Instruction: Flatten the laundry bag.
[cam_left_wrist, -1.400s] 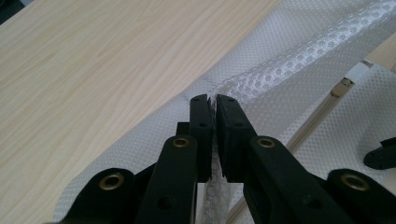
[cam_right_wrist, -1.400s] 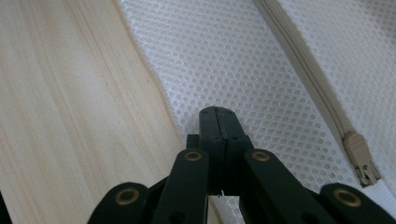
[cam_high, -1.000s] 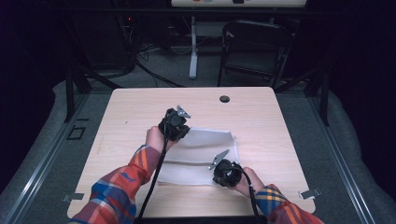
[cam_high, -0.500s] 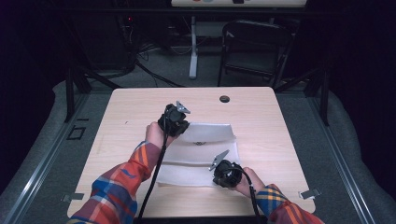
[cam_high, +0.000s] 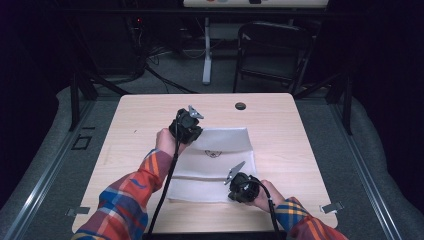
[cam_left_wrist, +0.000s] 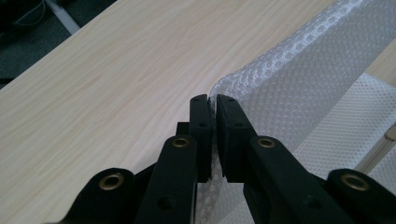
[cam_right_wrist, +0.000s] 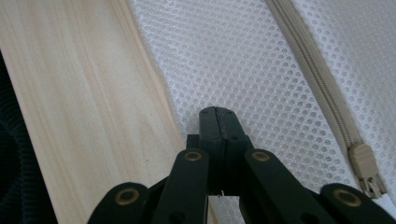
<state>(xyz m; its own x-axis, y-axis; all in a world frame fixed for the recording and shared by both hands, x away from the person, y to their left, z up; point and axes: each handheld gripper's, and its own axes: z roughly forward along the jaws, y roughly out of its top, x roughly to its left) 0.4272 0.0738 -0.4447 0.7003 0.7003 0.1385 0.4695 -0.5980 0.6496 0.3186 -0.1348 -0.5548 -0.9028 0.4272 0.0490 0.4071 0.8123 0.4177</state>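
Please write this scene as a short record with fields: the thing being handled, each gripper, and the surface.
item: white mesh bag, lying partly folded, with a beige zipper
left gripper: shut on a raised edge of the mesh bag, at its far left corner
right gripper: shut, jaws together at the mesh near the bag's near edge; whether it pinches the mesh cannot be told
surface: light wooden table
person: plaid sleeves, one gripper in each hand

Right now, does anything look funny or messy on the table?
The white mesh bag isn't lying flat: the left gripper pinches one corner up off the table, so it bends over. Nothing looks spilled or torn.
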